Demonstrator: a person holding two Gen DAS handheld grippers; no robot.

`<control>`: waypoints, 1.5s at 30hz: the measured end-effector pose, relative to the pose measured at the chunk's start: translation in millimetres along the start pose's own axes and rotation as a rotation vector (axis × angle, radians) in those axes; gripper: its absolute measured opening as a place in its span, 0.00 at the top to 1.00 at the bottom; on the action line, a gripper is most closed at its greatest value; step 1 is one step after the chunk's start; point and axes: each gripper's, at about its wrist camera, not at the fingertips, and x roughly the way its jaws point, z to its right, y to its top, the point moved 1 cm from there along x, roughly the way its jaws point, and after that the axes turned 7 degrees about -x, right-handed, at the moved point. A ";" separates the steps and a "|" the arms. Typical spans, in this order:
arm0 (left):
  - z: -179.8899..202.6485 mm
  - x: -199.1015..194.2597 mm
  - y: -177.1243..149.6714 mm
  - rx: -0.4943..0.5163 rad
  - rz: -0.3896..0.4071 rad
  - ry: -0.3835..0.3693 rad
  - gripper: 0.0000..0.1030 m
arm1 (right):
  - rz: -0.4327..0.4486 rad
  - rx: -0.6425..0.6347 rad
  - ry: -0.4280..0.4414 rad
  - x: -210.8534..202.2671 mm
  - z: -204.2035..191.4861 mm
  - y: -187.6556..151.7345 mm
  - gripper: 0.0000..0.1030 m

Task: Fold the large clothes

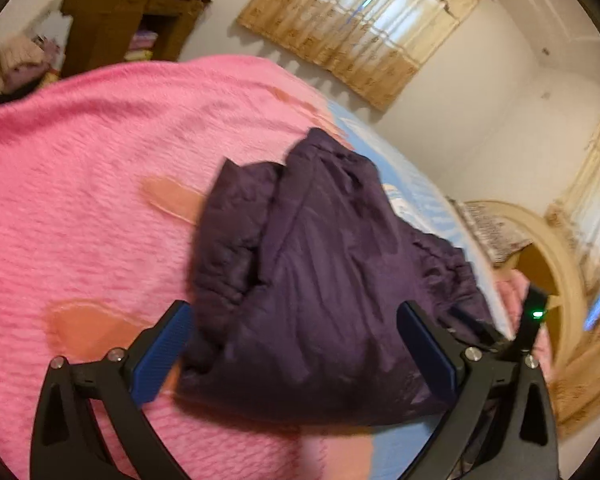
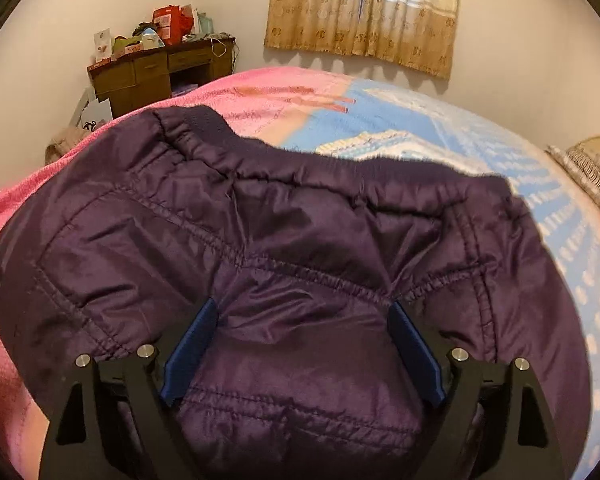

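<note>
In the left wrist view, the left gripper point(image 1: 294, 338) stood spread, empty, over the near edge of the purple jacket point(image 1: 320, 264) at frame center; bare pink blanket point(image 1: 80, 184) filled the left. In the right wrist view, the right gripper point(image 2: 302, 340) gaped wide above the jacket point(image 2: 260, 248), its elastic hem crossing mid-frame, open bed point(image 2: 480, 148) at upper right.

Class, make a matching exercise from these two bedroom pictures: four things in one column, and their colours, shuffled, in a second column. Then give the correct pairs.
Things:
1. jacket
2. blanket
3. curtain
4. gripper pads

Colours:
A. pink
B. blue
C. dark purple
D. beige and gold

Pairs: 1-C, 2-A, 3-D, 4-B
</note>
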 end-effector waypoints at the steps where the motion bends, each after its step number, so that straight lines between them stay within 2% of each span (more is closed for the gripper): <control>1: -1.0 5.3 -0.5 -0.007 -0.002 -0.002 0.00 | -0.009 -0.011 -0.005 2.1 -1.2 1.0 0.15; 3: -4.8 12.2 1.2 -0.030 0.003 -0.038 0.00 | -0.018 -0.018 -0.004 5.1 -1.6 3.3 0.15; 6: -14.9 20.5 5.0 -0.115 0.003 -0.076 0.00 | 0.004 -0.011 -0.001 5.2 0.4 5.0 0.14; 9: -15.0 18.0 4.4 -0.105 0.025 -0.083 0.00 | 0.014 -0.011 -0.008 7.2 -2.1 5.7 0.14; 12: -8.7 25.4 3.3 -0.078 0.032 -0.057 0.00 | 0.022 -0.009 -0.009 5.9 -1.7 3.6 0.14; 14: -9.1 27.7 6.8 -0.092 0.041 -0.075 0.00 | 0.023 -0.009 -0.010 4.5 -2.4 2.1 0.14; 16: -10.4 28.4 10.8 -0.114 0.041 -0.117 0.14 | 0.021 -0.009 -0.009 4.3 -2.8 1.6 0.14; 17: -12.4 28.0 12.9 -0.138 0.035 -0.170 0.34 | 0.021 -0.008 -0.009 4.2 -2.7 1.2 0.14; 18: -17.3 28.3 14.8 -0.176 0.021 -0.222 0.48 | 0.022 -0.007 -0.009 3.3 -2.6 0.8 0.14; 20: -23.2 23.8 17.0 -0.207 0.026 -0.284 0.56 | 0.021 -0.008 -0.010 3.4 -2.0 1.1 0.14; 22: -15.0 15.1 18.2 -0.184 0.050 -0.338 0.56 | 0.024 -0.006 -0.009 3.4 -0.8 0.7 0.14; 23: -8.1 11.8 19.2 -0.159 0.059 -0.329 0.54 | 0.027 -0.005 -0.010 2.4 -0.2 -0.3 0.14; 26: -0.4 18.6 24.4 -0.152 0.054 -0.283 0.28 | 0.031 -0.003 -0.011 -2.5 -0.9 -3.7 0.14; 28: -6.5 28.2 26.1 -0.168 0.045 -0.261 0.25 | 0.035 -0.002 -0.010 -4.4 0.1 -5.1 0.14; 29: -10.3 34.6 27.5 -0.178 0.035 -0.258 0.28 | 0.037 -0.001 -0.009 -4.6 0.7 -5.6 0.14; 30: -14.7 40.0 29.1 -0.195 0.028 -0.268 0.48 | 0.038 -0.001 -0.010 -5.0 1.0 -6.0 0.14; 31: -20.1 42.2 30.3 -0.215 0.019 -0.300 0.60 | 0.037 0.000 -0.010 -4.5 0.9 -5.7 0.14; 32: -23.0 38.9 28.8 -0.224 0.016 -0.331 0.68 | 0.041 0.004 -0.010 -5.5 1.7 -6.6 0.14; 35: 2.6 20.5 34.2 -0.122 0.047 -0.325 0.74 | 0.040 0.015 -0.001 -9.0 5.1 -4.6 0.14; 39: 58.9 -4.2 52.2 -0.009 0.082 -0.381 0.76 | 0.079 0.100 0.092 -29.3 26.0 -4.9 0.14; 42: 113.5 -14.6 54.4 0.141 0.090 -0.399 0.76 | 0.165 0.199 0.142 -57.6 48.8 -11.4 0.14; 45: 172.8 -9.6 42.2 0.337 0.091 -0.383 0.76 | 0.243 0.326 0.126 -83.5 84.8 -26.1 0.14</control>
